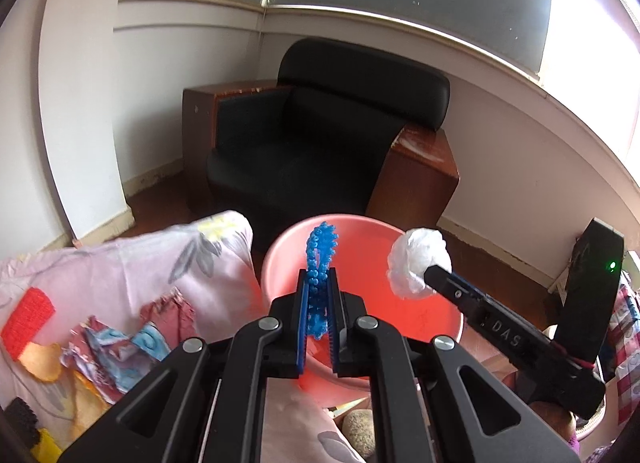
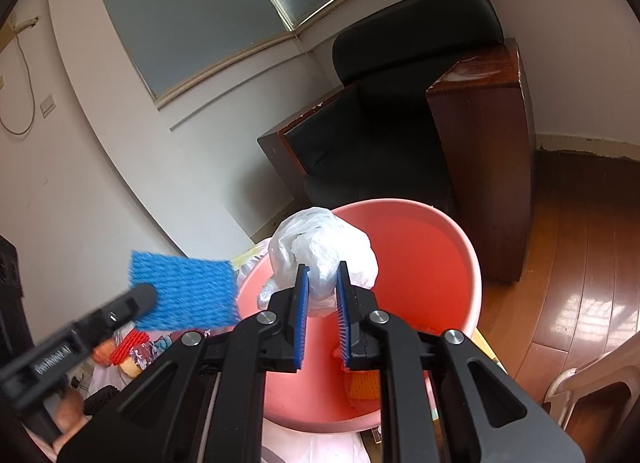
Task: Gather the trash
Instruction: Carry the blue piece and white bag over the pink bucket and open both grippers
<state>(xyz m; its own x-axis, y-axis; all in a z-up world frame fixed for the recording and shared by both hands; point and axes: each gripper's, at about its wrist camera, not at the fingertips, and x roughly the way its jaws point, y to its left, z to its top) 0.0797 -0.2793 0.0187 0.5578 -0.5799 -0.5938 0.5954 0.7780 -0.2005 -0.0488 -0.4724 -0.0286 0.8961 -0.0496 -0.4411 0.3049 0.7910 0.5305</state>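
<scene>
My left gripper (image 1: 319, 275) is shut on a blue foam net (image 1: 320, 263) and holds it upright over the pink basin (image 1: 360, 343). In the right wrist view the left gripper (image 2: 142, 297) shows at the left with the blue net (image 2: 184, 293) beside the basin's rim. My right gripper (image 2: 322, 275) is shut on a crumpled white plastic bag (image 2: 320, 255) above the pink basin (image 2: 432, 275). In the left wrist view the right gripper (image 1: 434, 273) holds the white bag (image 1: 416, 263) over the basin's right side. An orange foam net (image 2: 362, 383) lies inside the basin.
A floral cloth (image 1: 140, 263) to the left holds scattered trash: a red net (image 1: 26, 319), crumpled wrappers (image 1: 116, 347), orange peels (image 1: 42, 361). A black armchair (image 1: 320, 135) with wooden sides stands behind the basin. Wooden floor (image 2: 580, 263) and a white plastic chair (image 2: 592, 379) lie at the right.
</scene>
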